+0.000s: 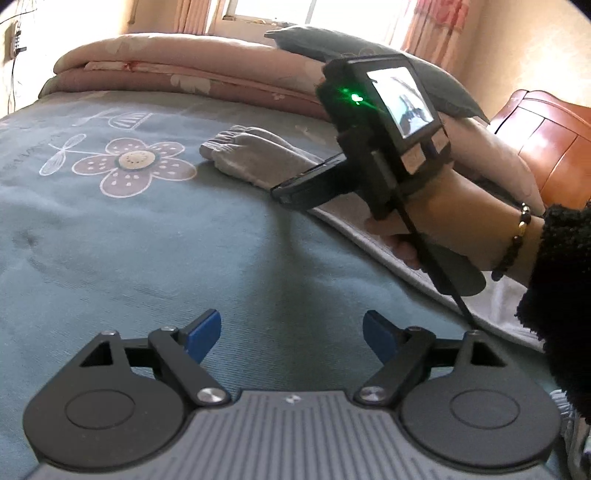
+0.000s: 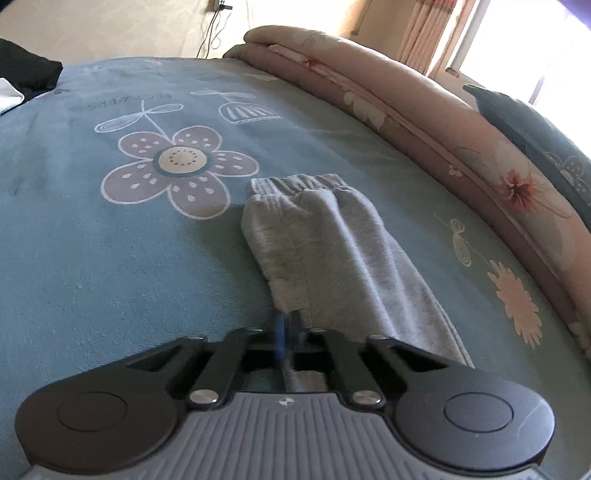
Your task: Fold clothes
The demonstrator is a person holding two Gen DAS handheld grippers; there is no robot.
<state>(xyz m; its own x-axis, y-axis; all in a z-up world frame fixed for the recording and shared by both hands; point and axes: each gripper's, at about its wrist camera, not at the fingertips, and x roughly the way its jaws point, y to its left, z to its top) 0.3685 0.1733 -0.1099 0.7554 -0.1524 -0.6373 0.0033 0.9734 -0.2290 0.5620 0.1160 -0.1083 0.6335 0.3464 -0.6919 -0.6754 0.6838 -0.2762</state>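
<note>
Grey sweatpants (image 2: 325, 251) lie stretched out on the blue-green flowered bedspread (image 2: 110, 258), elastic cuffs pointing away. My right gripper (image 2: 288, 328) is shut on the near edge of the grey fabric, its blue pads pressed together. In the left wrist view the same grey pants (image 1: 255, 155) lie behind the right gripper's body (image 1: 376, 147), which a hand holds; its fingertips are hidden there. My left gripper (image 1: 291, 336) hovers open above bare bedspread (image 1: 147, 258), nothing between its blue pads.
A folded pink floral quilt (image 2: 424, 122) runs along the far side of the bed, with a dark pillow (image 1: 369, 55) on it. A wooden headboard (image 1: 546, 147) stands at right. A window with curtains (image 1: 280, 11) is beyond. Dark clothing (image 2: 26, 74) lies at the far left.
</note>
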